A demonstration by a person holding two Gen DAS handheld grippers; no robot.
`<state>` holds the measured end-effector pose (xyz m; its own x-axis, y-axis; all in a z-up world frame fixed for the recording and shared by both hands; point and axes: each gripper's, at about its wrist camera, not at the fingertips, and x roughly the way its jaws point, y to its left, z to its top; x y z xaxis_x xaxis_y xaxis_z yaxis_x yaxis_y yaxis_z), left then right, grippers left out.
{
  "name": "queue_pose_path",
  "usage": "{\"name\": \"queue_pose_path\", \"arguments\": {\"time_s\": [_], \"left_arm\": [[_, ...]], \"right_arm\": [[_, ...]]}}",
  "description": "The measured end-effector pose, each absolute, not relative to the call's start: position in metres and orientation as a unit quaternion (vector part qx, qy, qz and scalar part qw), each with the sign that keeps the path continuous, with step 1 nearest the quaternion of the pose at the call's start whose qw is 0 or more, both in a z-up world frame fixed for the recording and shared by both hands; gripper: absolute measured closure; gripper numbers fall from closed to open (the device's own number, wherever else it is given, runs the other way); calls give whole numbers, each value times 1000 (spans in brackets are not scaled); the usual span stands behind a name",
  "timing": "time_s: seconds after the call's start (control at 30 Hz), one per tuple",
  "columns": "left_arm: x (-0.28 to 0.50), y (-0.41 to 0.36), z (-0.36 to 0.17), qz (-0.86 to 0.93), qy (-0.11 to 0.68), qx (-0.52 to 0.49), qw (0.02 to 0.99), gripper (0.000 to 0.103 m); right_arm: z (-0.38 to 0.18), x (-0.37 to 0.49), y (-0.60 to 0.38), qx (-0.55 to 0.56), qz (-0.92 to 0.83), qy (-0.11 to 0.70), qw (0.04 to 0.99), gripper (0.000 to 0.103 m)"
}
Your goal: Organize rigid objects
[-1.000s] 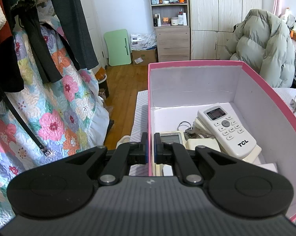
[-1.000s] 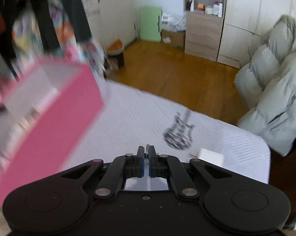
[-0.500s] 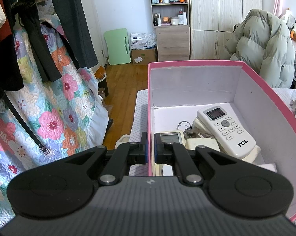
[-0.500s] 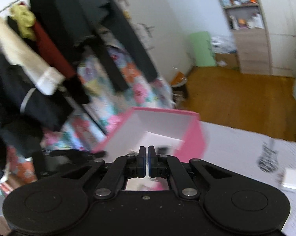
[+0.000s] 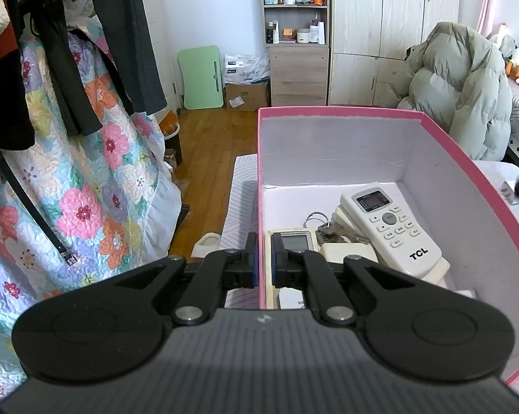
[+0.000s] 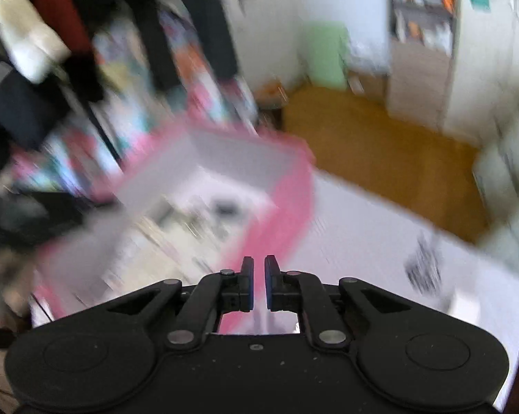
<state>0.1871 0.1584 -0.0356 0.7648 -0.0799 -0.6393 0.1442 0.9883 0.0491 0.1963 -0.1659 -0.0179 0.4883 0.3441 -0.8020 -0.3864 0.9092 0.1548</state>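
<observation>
Left claw [image 5: 263, 257] clamped on the near wall of the pink box [image 5: 328, 112], remote [image 5: 390, 227] and keys [image 5: 323, 224] inside it, right claw [image 6: 256, 283] empty over the box's rim, jaws just parting slightly, view blurred

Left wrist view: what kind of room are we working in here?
Most likely a lived-in bedroom at home. Clothes hang over a floral quilt on the left, a shelf of toiletries stands beside a wooden wardrobe, and a puffer jacket is draped at the right.
</observation>
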Motion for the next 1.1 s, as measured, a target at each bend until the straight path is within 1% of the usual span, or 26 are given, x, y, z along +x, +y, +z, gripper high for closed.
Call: {"name": "queue_pose_path", "arguments": {"time_s": [0.1, 0.13, 0.17, 0.23, 0.3, 0.37, 0.4, 0.43, 0.47, 0.5, 0.53, 0.6, 0.63, 0.67, 0.7, 0.73, 0.8, 0.97, 1.1], "left_arm": [[188, 159, -35, -59, 338, 48, 938, 97], [188, 159, -35, -60, 337, 48, 938, 97], [187, 159, -36, -59, 337, 49, 938, 97], [187, 159, -35, -59, 337, 50, 938, 97], [187, 159, -35, -58, 336, 51, 939, 97], [187, 159, -35, -58, 336, 52, 939, 97], [186, 159, -35, -58, 336, 52, 939, 97], [186, 158, -35, -59, 336, 51, 939, 97], [186, 159, -35, -59, 336, 50, 939, 97], [186, 158, -35, -59, 335, 51, 939, 97], [186, 158, -35, -60, 336, 50, 939, 97], [186, 158, -35, -60, 335, 51, 939, 97], [186, 158, -34, -59, 335, 51, 939, 97], [186, 158, -34, -59, 335, 52, 939, 97], [186, 158, -34, -59, 335, 52, 939, 97], [186, 159, -34, -59, 335, 52, 939, 97], [186, 158, -34, -59, 334, 52, 939, 97], [186, 157, -34, -59, 335, 52, 939, 97], [186, 157, -34, -59, 335, 52, 939, 97]], "right_arm": [[-45, 194, -175, -56, 209, 486, 847, 90], [-52, 192, -174, -72, 211, 489, 843, 81], [-58, 190, -175, -85, 215, 489, 841, 69], [-73, 186, -171, -124, 224, 488, 834, 59], [-85, 185, -164, -161, 229, 504, 817, 59], [-92, 190, -155, -183, 225, 503, 814, 58], [-95, 193, -154, -181, 224, 507, 813, 57], [-96, 196, -156, -164, 226, 504, 817, 51], [-97, 200, -159, -145, 226, 504, 821, 48], [-97, 203, -161, -131, 224, 507, 822, 48], [-98, 206, -165, -112, 223, 508, 824, 49], [-100, 209, -172, -70, 220, 513, 827, 54], [-99, 209, -174, -62, 214, 511, 831, 61], [-97, 209, -176, -54, 211, 509, 833, 80], [-95, 210, -179, -39, 211, 507, 835, 90], [-91, 213, -185, -10, 214, 509, 834, 98], [-86, 215, -192, 24, 209, 508, 835, 100], [-85, 209, -194, 17, 194, 505, 841, 100], [-74, 207, -197, 40, 199, 491, 847, 100]]}}
